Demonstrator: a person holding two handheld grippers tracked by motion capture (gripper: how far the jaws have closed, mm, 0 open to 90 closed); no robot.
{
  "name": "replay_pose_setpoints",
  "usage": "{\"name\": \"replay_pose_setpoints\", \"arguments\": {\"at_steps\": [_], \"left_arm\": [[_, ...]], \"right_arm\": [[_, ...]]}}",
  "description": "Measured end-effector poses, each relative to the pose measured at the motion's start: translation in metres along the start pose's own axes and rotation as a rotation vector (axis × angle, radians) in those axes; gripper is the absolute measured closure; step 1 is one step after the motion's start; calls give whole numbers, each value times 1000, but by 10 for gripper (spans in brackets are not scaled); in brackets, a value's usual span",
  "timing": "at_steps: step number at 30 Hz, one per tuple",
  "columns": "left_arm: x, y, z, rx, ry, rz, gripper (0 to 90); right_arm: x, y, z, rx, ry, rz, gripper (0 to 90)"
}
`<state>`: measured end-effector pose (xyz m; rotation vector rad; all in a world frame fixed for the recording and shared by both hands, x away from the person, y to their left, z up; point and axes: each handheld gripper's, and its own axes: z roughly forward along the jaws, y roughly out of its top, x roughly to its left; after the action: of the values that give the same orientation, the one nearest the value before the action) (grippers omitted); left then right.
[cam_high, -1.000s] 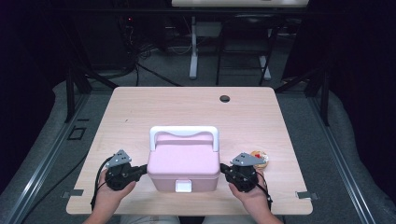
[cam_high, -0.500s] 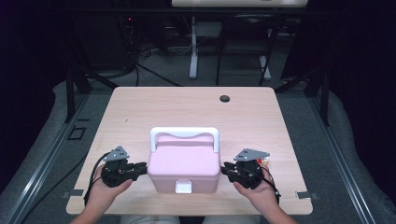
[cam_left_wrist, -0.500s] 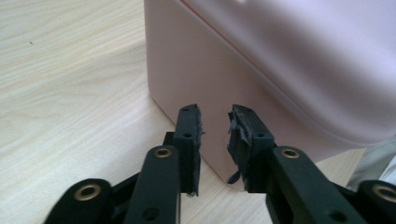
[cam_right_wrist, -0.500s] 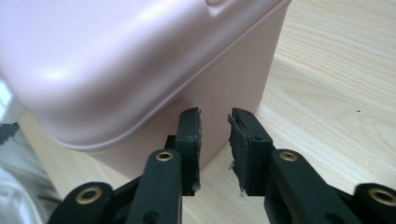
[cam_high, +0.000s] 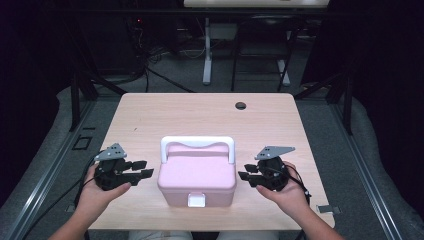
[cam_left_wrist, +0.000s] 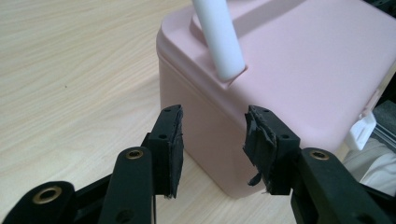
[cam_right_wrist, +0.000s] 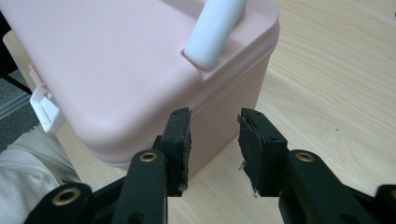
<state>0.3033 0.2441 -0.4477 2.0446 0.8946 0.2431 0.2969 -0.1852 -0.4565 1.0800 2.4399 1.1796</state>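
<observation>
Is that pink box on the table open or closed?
Closed. The pink box's lid sits flush all round, the white latch lies flat against its front, and the white handle is folded back.

Box contents hidden: lid of the pink box is down. Its far wall, behind the white handle, is out of sight from above.

My left gripper view cuts the box off at top and right; the white latch is partly off the edge. My right gripper view cuts it at top and left.

My forearms run off the bottom of the high view. Small dark round thing at the table's far edge: too small to identify.
</observation>
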Motion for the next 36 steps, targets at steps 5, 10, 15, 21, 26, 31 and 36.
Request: {"name": "replay_pose_setpoints", "arguments": {"at_steps": [5,10,15,21,26,31,36], "left_arm": [[-1,9,-1,6,-10,14,554],[-1,19,-1,10,-34,17,538],[-2,33,0,19,-59,32,499],[-1,44,10,36,-74,50,488],[-1,49,21,43,-93,48,465],[1,50,26,40,-82,46,452],[5,49,31,54,-89,37,461]], "right_arm": [[-1,11,-5,-6,12,2,603],[1,20,-7,-4,28,-14,579],[-1,29,-8,-1,48,-17,557],[-3,37,-6,-2,73,-12,534],[-5,43,-3,0,83,-4,521],[-9,47,3,4,78,-3,511],[-13,47,13,9,91,-9,512]]}}
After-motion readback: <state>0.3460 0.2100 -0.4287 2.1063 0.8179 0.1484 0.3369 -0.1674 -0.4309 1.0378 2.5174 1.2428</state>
